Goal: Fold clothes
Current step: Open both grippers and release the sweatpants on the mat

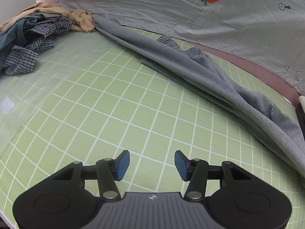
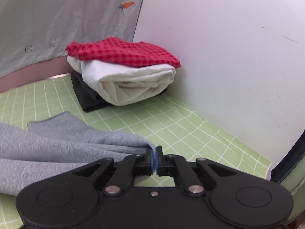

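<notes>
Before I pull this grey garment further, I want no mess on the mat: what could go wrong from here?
1. The right gripper pinches only a small corner of the grey garment, so it may slip out.
2. The left gripper is open and holds nothing, so the garment stays bunched and may fold crooked.
3. The folded stack sits close ahead of the right gripper; a swing could knock it.

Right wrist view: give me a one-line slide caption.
Right gripper shut on grey garment beside a folded stack on the green grid mat.
</notes>
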Demonstrator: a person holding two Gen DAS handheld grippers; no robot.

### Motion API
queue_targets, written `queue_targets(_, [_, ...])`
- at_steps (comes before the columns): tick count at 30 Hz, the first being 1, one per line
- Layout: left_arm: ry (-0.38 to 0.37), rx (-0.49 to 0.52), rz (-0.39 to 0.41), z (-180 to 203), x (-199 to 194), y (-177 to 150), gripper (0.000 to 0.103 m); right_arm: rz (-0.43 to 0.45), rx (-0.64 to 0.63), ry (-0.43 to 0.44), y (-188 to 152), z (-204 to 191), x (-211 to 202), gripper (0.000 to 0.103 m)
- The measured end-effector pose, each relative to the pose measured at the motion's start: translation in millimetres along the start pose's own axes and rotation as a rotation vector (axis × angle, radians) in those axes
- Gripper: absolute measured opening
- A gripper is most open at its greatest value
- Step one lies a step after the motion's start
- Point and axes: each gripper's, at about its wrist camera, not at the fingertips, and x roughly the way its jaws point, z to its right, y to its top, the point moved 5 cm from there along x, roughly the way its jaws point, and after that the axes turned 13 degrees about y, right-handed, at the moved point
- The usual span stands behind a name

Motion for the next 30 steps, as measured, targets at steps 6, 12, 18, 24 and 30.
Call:
queue_targets(6, [0.050,-0.039,0.004,-1,8,12,0.060,-0.082,0.000,0.045,-17,-12,13,0.055])
queue_targets(12, [0.055,-0.053,0.009,-13,35,47,0.065,-0.085,0.016,0.145,-19,-85,11,0.083])
queue_targets(18, [0.030,-0.077,0.046,-32,72,105,0.069,-0.132,0.067,0.124,-32,-135,19,0.083])
queue_targets(24, [0.013,-0.066,0.063,-48,114,155,0.072,-0.140,0.125,0.045,-41,-151,8,0.089])
queue_targets(30, [-0.007,-0.052,0.088,-58,155,194,0.072,-0.153,0.147,-0.013,-49,-161,6,0.091])
